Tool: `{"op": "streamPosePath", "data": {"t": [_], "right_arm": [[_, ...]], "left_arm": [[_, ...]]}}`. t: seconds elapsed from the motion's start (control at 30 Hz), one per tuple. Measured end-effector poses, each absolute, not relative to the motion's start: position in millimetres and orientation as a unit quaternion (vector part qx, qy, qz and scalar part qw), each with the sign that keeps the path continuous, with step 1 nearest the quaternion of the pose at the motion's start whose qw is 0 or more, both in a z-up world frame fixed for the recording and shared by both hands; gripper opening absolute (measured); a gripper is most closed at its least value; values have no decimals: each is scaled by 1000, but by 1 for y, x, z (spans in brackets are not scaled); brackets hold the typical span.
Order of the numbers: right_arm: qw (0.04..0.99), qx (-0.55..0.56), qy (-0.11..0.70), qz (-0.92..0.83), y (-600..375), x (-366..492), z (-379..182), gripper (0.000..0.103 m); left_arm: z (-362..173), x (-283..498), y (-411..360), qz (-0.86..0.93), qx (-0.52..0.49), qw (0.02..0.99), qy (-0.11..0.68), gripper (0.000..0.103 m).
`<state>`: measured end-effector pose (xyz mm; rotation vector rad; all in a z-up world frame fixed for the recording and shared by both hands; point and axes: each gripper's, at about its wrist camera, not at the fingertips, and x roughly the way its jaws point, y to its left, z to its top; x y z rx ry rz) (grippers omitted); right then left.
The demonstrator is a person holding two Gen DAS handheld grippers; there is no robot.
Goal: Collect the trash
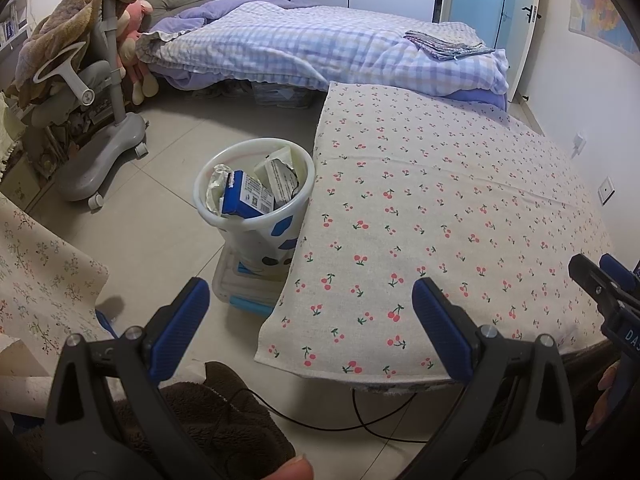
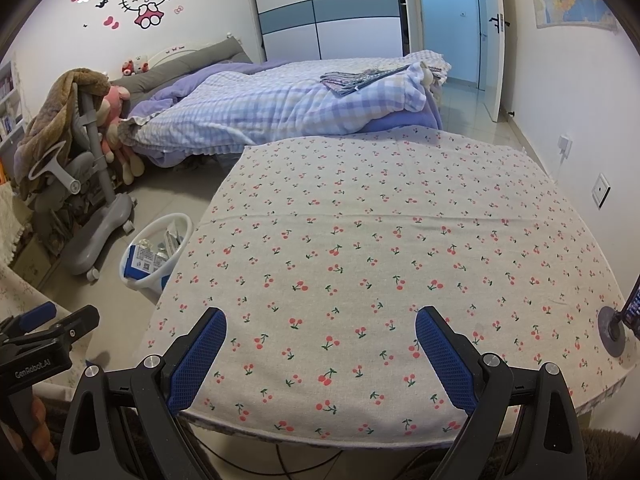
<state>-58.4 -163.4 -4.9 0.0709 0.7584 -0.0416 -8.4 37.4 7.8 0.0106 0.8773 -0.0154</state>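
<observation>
A matt, coarse-woven cloth (image 2: 360, 240) printed with cherries covers the tabletop, beside a smooth white plastic bin (image 1: 256, 200) holding glossy printed cardboard cartons (image 1: 248, 196) and crumpled foil-like wrapping (image 1: 218, 178). The fingers (image 2: 196, 364) carry blue rubbery pads with a fine diamond texture, set in matt black plastic frames with bright metal screws. Pale floor tiles (image 1: 160, 220) show a dull sheen; a soft checked quilt (image 1: 304, 48) lies on the bed, and a fuzzy brown blanket (image 1: 76, 4) drapes a grey plastic chair (image 1: 108, 140).

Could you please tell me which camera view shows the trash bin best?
The left wrist view: the trash bin shows whole beside the table, cartons visible inside. In the right wrist view the table edge hides part of it.
</observation>
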Motion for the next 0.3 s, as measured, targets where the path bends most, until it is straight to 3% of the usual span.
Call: {"op": "streamPosePath", "data": {"t": [0.3], "right_arm": [[926,34,375,-29,-168,-55,-2,97]], "left_arm": [[11,3,42,-27,-15,893,450,101]]}}
